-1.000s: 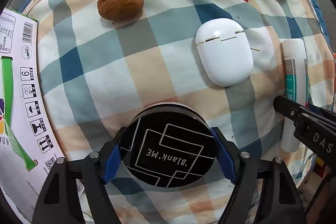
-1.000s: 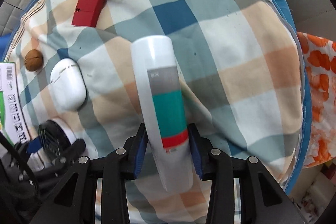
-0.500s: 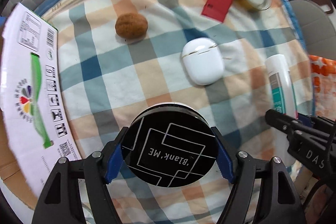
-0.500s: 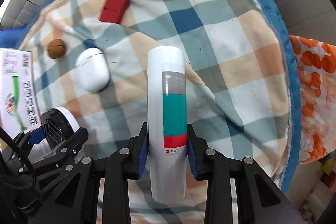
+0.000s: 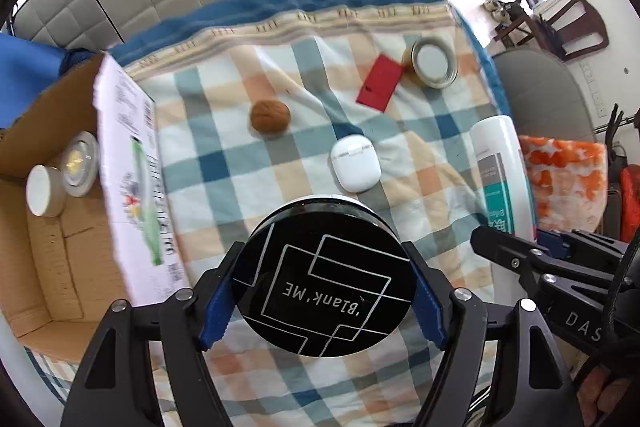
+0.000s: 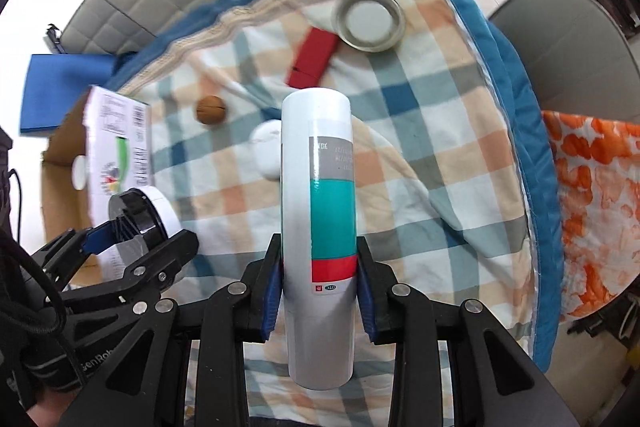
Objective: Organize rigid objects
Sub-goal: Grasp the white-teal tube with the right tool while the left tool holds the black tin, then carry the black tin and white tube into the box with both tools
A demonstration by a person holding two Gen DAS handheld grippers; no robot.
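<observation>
The left gripper (image 5: 322, 289) has its jaws clamped on a round black tin (image 5: 322, 279), the right gripper (image 6: 319, 291) on a white bottle (image 6: 318, 219), both above the checked blanket (image 5: 240, 163).

Bright daylight, fisheye-warped edges, perhaps slight motion blur.

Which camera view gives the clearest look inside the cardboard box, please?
The left wrist view: the cardboard box lies open at the left, showing two round items on its floor. The right wrist view catches only a sliver of it behind the printed flap and left gripper.
</observation>
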